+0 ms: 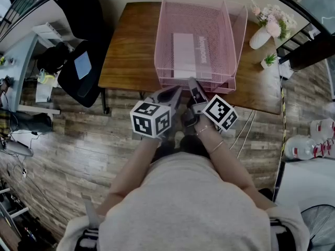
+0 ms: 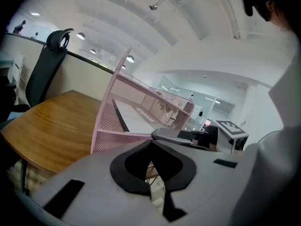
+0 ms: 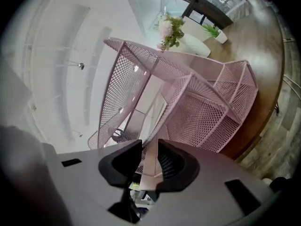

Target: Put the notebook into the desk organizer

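A pale notebook (image 1: 184, 54) lies flat in the top tray of a pink wire-mesh desk organizer (image 1: 163, 41), its printed cover up and its near edge at the tray's low front lip. There the right hand-held gripper (image 3: 149, 145), turned on its side, has its jaws pinching that edge, and the right gripper view shows the pale sheet filling the narrow gap between the black pads. The left hand-held gripper (image 2: 151, 142) hovers just beside it at the organizer's front. Its jaws are pressed together at the tips with nothing between them, and only floor shows through the slit lower down. Each tool carries a cube with black-and-white square markers, and the two cubes sit close together above the person's forearms in the head view. The organizer stands on a wooden bench (image 1: 128, 51), toward its right half, with a second mesh tier stepped out below and to the right of the top one. Further right on the bench are a white vase of pink and white flowers (image 1: 261, 33) and, just beside it, a small potted green plant (image 1: 269, 60), both well apart from the grippers. A black office chair (image 1: 78, 51) stands at the bench's left end on a wood-plank floor (image 1: 78, 150), and the person in a light top stands at the bench's near edge
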